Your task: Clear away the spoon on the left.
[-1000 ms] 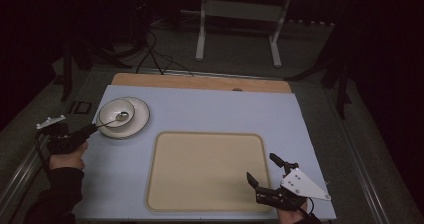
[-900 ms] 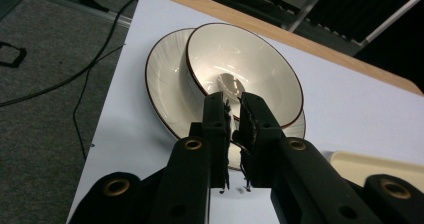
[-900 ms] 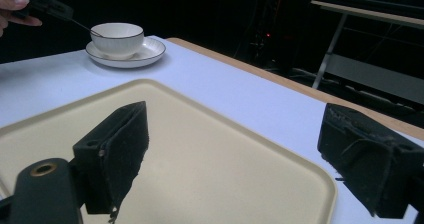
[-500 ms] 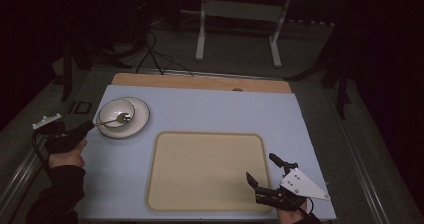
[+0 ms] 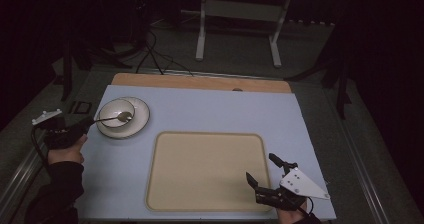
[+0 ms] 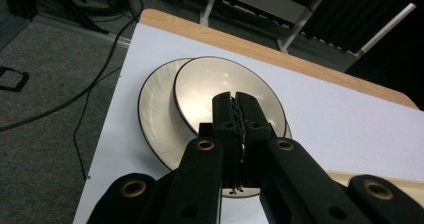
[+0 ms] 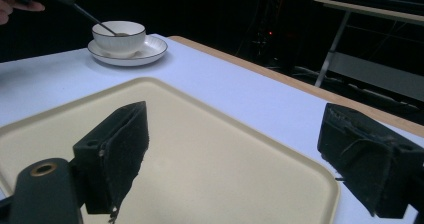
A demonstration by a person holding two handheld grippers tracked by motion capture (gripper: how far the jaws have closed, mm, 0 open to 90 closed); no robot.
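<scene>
Metal spoon point(image 5: 114, 118) clamped in left hand-held gripper point(image 5: 86, 125).

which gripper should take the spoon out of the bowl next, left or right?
Left. The left gripper is already shut on the spoon handle at the bowl. The right gripper hangs open over the tray's near corner, far off.

Bowl point(image 5: 116, 113) on saucer point(image 5: 139, 119), left-behind the tray point(image 5: 206, 170)
</scene>
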